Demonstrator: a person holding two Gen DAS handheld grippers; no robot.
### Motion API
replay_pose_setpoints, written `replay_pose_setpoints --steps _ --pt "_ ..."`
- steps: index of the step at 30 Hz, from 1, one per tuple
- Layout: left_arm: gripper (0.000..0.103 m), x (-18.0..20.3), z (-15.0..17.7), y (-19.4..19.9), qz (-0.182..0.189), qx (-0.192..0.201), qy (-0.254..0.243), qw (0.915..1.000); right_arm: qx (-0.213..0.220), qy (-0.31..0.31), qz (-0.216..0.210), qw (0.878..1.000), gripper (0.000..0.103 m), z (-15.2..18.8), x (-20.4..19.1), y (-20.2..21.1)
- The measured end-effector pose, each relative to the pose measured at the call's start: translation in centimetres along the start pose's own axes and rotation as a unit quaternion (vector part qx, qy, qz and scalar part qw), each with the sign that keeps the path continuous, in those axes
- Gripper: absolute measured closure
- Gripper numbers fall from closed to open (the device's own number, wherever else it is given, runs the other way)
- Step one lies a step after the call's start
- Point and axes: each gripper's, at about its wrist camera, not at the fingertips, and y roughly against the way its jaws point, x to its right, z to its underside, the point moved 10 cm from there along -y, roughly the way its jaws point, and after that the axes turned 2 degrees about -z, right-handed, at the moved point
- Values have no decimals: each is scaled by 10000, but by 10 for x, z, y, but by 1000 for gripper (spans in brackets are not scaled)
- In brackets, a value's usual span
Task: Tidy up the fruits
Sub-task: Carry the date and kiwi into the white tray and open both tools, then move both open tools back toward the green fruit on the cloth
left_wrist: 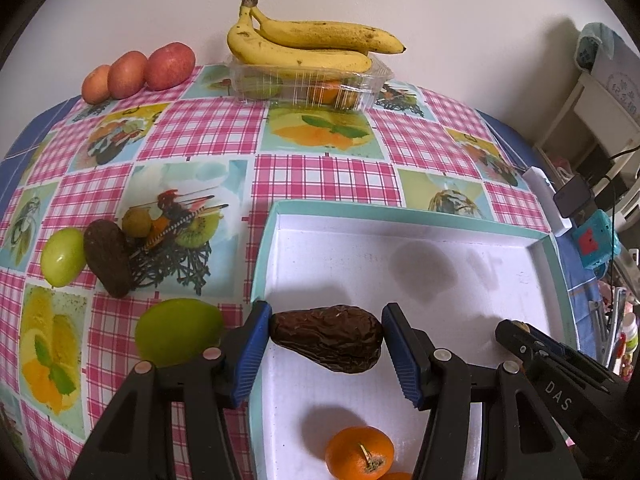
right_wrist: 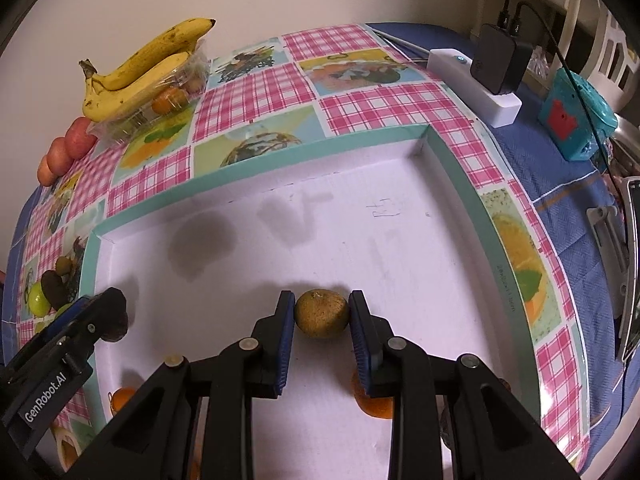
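On the far left of the worktop [left_wrist: 320, 168], loose fruit waits: three red apples [left_wrist: 138, 72] in a row by the wall, and nearer, a small green fruit [left_wrist: 62, 256] touching a dark avocado [left_wrist: 108, 256], with a larger green fruit [left_wrist: 178, 330] just beside the tray's left wall.

The left hand-held gripper [left_wrist: 326, 344] has a wrinkled, dark brown avocado [left_wrist: 326, 338] between its blue pads, apparently just above the floor near the left wall of the white tray [left_wrist: 400, 216]. The left pad touches the fruit; at the right pad I cannot tell contact from a slight gap. The step in hand looks like placing fruit into the tray; next, the jaws need to open and back away without rolling the avocado.

Behind, a clear plastic punnet [left_wrist: 312, 80] holds a green fruit and an orange one, with two bananas [left_wrist: 316, 44] lying across its top.

In the tray, an orange mandarin [left_wrist: 358, 454] sits below the left gripper, and more orange fruit shows at the near edge.

Further right, the right hand-held gripper [right_wrist: 322, 318] is closed on a small round brownish-green fruit [right_wrist: 322, 314], pads pressing both sides, above the tray's middle. It likely calls for setting down clear of the mandarins.
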Motion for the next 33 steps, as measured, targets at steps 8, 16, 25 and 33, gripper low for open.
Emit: replay_pose_setpoints --steps 8,16,25,33 --pt "42 -1 2 3 153 -156 135 9997 57 -1 86 9999 65 -4 4 10" --pt "41 -5 -3 24 215 -124 212 9995 117 100 227 9996 64 -7 2 32" --pt "18 -47 -2 41 -180 -168 625 9977 38 348 342 9988 20 1 -6 40" --pt "0 -101 9 38 -885 -205 995 9909 150 613 434 9971 15 1 -16 39"
